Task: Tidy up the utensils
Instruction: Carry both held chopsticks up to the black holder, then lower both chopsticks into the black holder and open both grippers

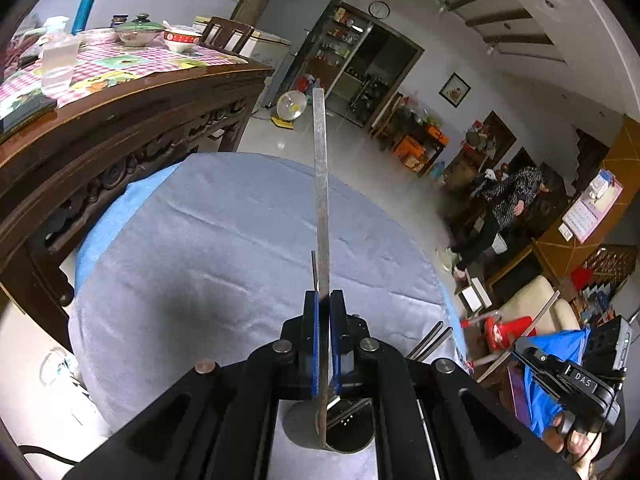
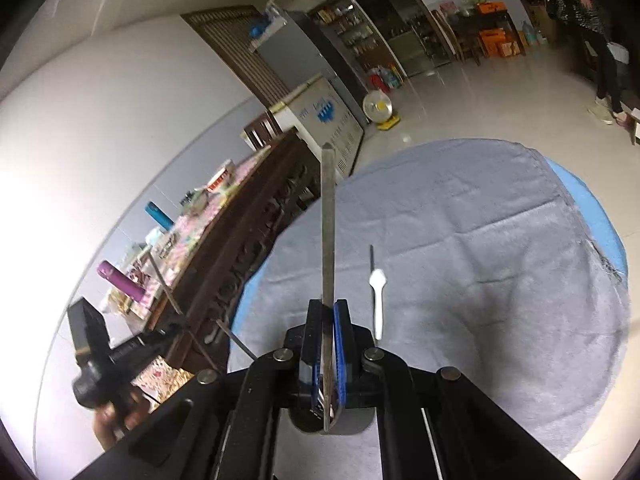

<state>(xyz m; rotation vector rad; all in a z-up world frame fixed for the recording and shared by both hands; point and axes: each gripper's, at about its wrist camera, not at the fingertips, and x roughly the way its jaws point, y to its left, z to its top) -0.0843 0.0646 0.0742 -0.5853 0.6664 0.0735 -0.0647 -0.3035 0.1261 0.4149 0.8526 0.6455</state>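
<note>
A round table draped in a grey cloth is taken as the landmark. Above it, a flat metal utensil is clamped edge-on by the left gripper, and a second metal utensil is pinched likewise by the right gripper. A white spoon is seen lying on the cloth. Beside the table a carved wooden sideboard is set; beyond it, pale floor tiles, a fridge and a small fan are visible.
</note>
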